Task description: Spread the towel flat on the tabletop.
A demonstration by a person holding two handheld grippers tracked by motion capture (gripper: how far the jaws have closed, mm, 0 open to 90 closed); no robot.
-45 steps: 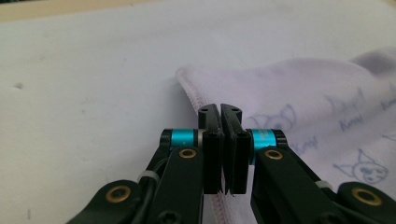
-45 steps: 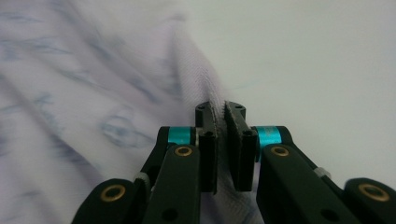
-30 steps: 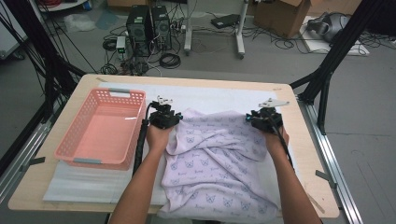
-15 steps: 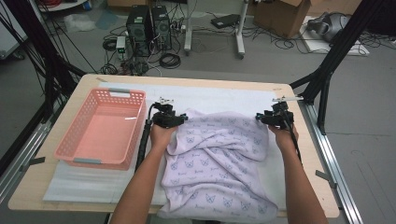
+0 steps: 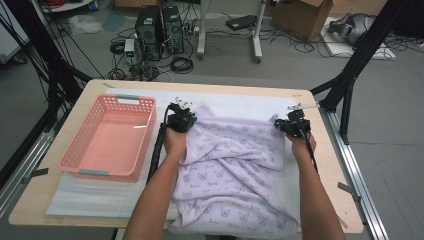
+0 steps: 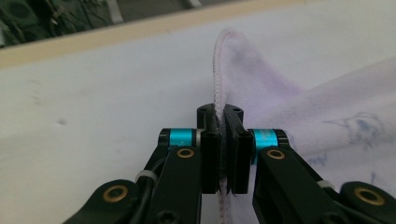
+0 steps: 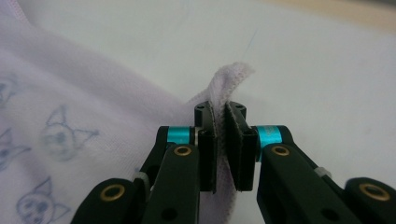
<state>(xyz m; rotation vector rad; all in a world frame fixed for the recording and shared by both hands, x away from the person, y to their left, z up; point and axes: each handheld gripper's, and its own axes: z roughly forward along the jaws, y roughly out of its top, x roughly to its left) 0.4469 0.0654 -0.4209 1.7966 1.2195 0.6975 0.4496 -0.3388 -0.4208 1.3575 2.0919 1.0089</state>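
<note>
No readable text, label or number anywhere — just cat-face prints.

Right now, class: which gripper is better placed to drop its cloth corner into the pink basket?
Left. The left gripper, shut on the cloth, sits beside the basket; the right gripper is across the table.

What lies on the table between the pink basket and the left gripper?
Only bare white mat; high view shows nothing between basket and left gripper.

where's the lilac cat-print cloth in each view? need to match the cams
High view: lilac cloth fills table centre, right of the pink basket.
Left gripper view: its hemmed edge rises pinched between the shut jaws; the rest lies right.
Right gripper view: cloth lies left, corner pinched.
Shared landmark: white mat under the cloth.
</note>
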